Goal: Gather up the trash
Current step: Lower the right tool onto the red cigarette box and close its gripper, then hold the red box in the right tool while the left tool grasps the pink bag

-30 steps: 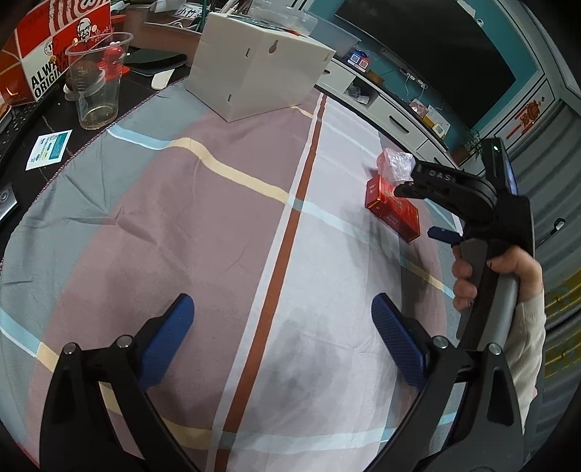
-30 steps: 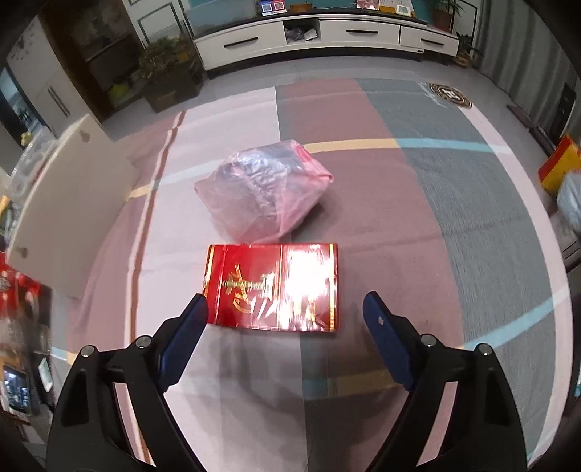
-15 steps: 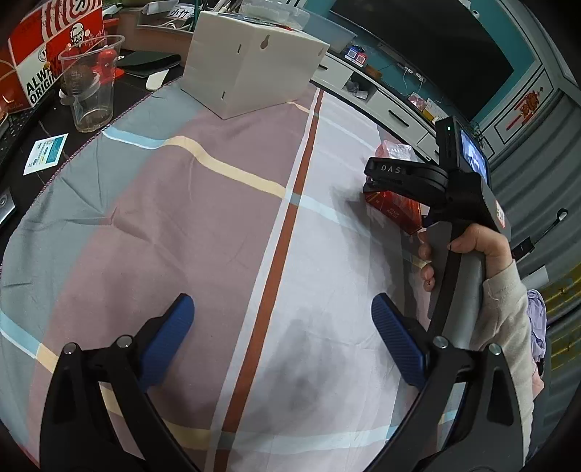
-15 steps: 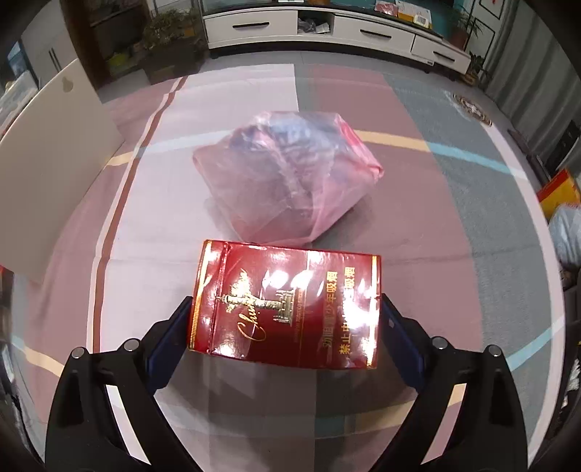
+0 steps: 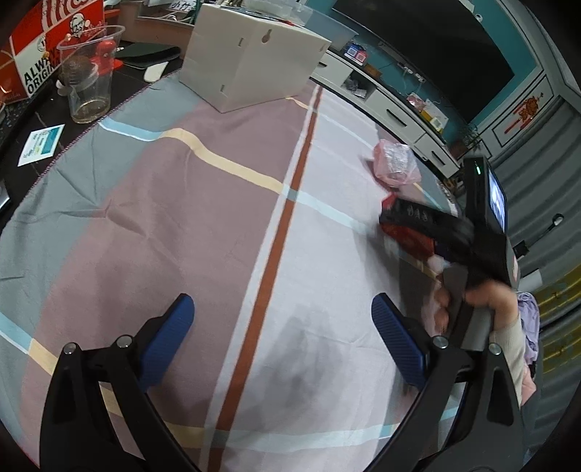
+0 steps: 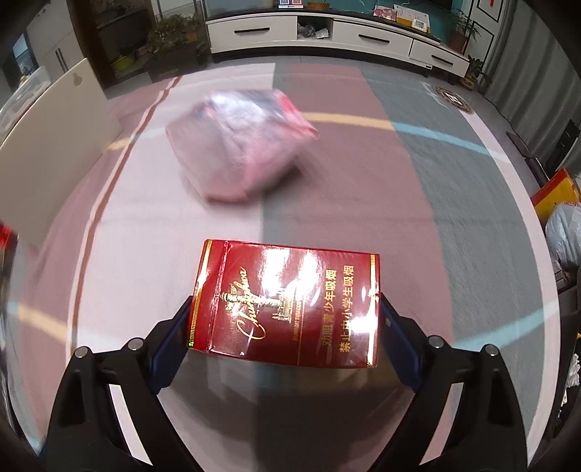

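My right gripper (image 6: 287, 326) is shut on a shiny red cigarette carton (image 6: 287, 301) and holds it lifted above the striped tablecloth (image 6: 363, 181). The carton also shows in the left wrist view (image 5: 410, 237), partly hidden behind the right gripper's body (image 5: 454, 232). A crumpled pink plastic bag (image 6: 239, 145) lies on the cloth beyond the carton; it also shows in the left wrist view (image 5: 395, 163). My left gripper (image 5: 283, 323) is open and empty, low over the cloth (image 5: 181, 218) near the front edge.
A white cardboard box (image 5: 250, 54) stands at the far side of the table. A clear plastic cup (image 5: 87, 76) and a red KFC box (image 5: 40, 47) stand on the dark surface to the left. A TV cabinet (image 6: 326, 32) lies beyond the table.
My right gripper moved forward around the red carton, closed on it and lifted it off the cloth. The left gripper has stayed in place, open.
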The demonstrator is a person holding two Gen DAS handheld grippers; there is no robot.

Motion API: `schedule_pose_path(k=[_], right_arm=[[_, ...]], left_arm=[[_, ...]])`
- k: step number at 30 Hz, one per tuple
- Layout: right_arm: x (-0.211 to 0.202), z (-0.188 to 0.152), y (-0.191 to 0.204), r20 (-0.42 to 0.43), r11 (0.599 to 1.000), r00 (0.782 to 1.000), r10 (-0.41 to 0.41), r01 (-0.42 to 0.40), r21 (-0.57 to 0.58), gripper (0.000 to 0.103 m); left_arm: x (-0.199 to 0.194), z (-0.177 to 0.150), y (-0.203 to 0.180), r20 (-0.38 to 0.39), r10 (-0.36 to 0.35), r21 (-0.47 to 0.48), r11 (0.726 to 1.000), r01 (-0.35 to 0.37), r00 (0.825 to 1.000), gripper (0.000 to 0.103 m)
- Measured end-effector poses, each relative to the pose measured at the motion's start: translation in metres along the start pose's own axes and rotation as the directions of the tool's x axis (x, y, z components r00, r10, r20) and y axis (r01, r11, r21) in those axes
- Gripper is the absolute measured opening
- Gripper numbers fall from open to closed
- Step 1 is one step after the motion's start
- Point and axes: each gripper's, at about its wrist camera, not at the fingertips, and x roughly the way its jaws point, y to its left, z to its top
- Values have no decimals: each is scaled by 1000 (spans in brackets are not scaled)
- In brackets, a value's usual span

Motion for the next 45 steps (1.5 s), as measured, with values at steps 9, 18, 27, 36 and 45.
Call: schedule_pose_path(k=[9,18,27,36,45], right_arm=[[-45,-66,-63,18,1000,1000,6,-7,11,91],[-77,-112,-108,128,995,992,-5,-8,100,91],[-79,-119,-119,153,996,988,26,-39,82,91],[-103,-91,-133,198,999,980,20,-26,28,91],[-86,-93,-169,153,991,986,59,-76,110,91]], left_arm=[[-2,-5,-8,24,-25,8,1000,25,999,98],[5,-13,-20,16,-13,50,999,12,1000,95],[14,-17,-25,8,8,68,998,-9,1000,88],[28,9,-61,-19,0,86,996,2,1000,83],[64,52,-112,-4,5,93,996,-5,1000,83]])
